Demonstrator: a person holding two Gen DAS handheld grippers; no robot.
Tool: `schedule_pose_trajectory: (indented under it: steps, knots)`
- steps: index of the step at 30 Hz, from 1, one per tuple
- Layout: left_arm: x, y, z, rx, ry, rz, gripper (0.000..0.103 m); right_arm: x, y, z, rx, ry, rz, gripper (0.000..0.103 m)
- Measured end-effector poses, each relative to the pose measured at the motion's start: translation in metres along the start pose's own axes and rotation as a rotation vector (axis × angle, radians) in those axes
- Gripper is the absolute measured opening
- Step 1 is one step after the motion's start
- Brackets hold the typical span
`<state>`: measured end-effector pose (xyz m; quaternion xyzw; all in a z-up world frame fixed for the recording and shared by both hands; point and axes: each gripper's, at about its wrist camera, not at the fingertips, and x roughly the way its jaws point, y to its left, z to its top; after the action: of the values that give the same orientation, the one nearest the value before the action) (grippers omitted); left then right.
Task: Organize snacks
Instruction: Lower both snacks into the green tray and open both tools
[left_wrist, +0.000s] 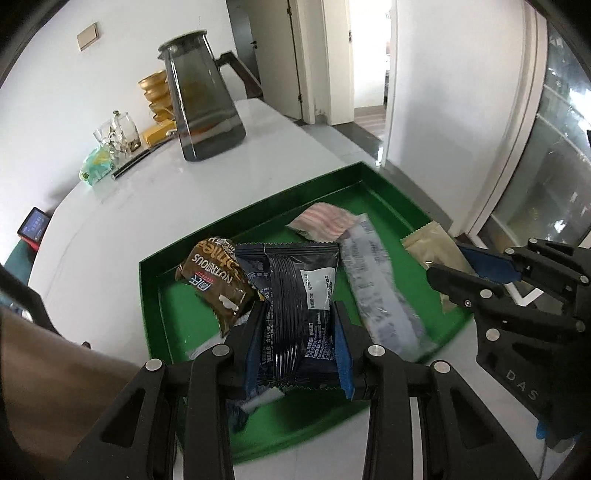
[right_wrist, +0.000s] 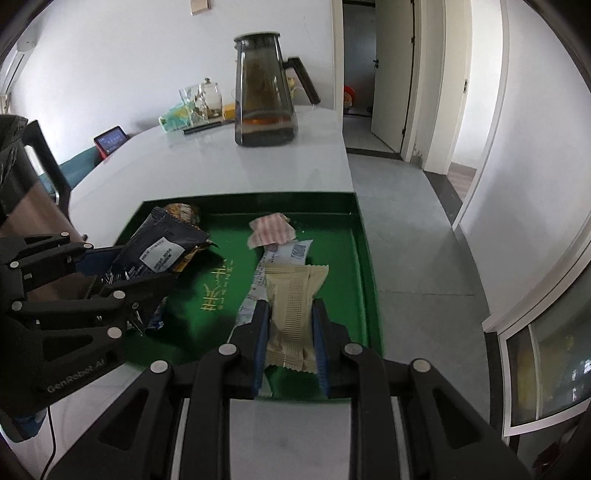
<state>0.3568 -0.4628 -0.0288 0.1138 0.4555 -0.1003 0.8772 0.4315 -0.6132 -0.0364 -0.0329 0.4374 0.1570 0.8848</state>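
A green tray (left_wrist: 207, 236) sits on the white table; it also shows in the right wrist view (right_wrist: 364, 258). My left gripper (left_wrist: 299, 314) is shut on a dark blue snack packet (left_wrist: 295, 295) and holds it above the tray; the packet also shows in the right wrist view (right_wrist: 159, 247). My right gripper (right_wrist: 291, 314) is shut on a beige snack packet (right_wrist: 295, 299) over the tray's right side; the packet also shows in the left wrist view (left_wrist: 432, 247). A brown packet (left_wrist: 214, 280), a pink striped packet (left_wrist: 325, 221) and a long pale blue packet (left_wrist: 380, 291) lie in the tray.
A dark glass pitcher (left_wrist: 199, 99) stands on the table behind the tray. Glass jars (left_wrist: 118, 136), gold bowls (left_wrist: 155, 92) and a teal packet (left_wrist: 96, 166) sit at the far edge. A small screen (right_wrist: 110, 142) stands at the left. The table's right edge drops to a grey floor (right_wrist: 406, 229).
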Motion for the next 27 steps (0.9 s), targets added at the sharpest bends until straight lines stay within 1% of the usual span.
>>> schedule_pose_trajectory:
  steps: [3, 6, 11, 13, 15, 22, 24, 25, 26, 27]
  knots:
    - [0.013, 0.0, 0.0, 0.003, 0.016, 0.005, 0.03, 0.014, -0.002, 0.0, -0.001, 0.015, -0.003, 0.015]
    - [0.02, -0.005, -0.002, 0.03, 0.015, 0.014, 0.03, 0.024, -0.004, -0.003, 0.012, 0.025, -0.006, 0.015]
    - [0.032, -0.012, -0.006, 0.055, 0.024, 0.009, 0.03, 0.037, -0.009, -0.009, 0.028, 0.051, -0.013, 0.016]
    - [0.033, -0.014, -0.007, 0.065, 0.018, 0.014, 0.03, 0.04, -0.011, -0.011, 0.034, 0.054, -0.014, 0.017]
    - [0.031, -0.016, -0.006, 0.068, 0.01, 0.017, 0.032, 0.04, -0.012, -0.011, 0.04, 0.051, -0.009, 0.021]
    - [0.029, -0.018, -0.008, 0.068, 0.005, 0.023, 0.033, 0.041, -0.014, -0.011, 0.043, 0.058, -0.014, 0.023]
    - [0.027, -0.016, -0.009, 0.057, 0.004, 0.023, 0.035, 0.042, -0.013, -0.011, 0.045, 0.064, -0.014, 0.025]
    - [0.026, -0.015, -0.009, 0.048, 0.003, 0.023, 0.036, 0.041, -0.013, -0.011, 0.044, 0.065, -0.016, 0.03]
    - [0.025, -0.013, -0.008, 0.04, 0.001, 0.018, 0.04, 0.04, -0.013, -0.01, 0.044, 0.065, -0.015, 0.051]
    - [0.023, -0.012, -0.008, 0.032, -0.004, 0.012, 0.044, 0.039, -0.012, -0.01, 0.046, 0.062, -0.015, 0.06]
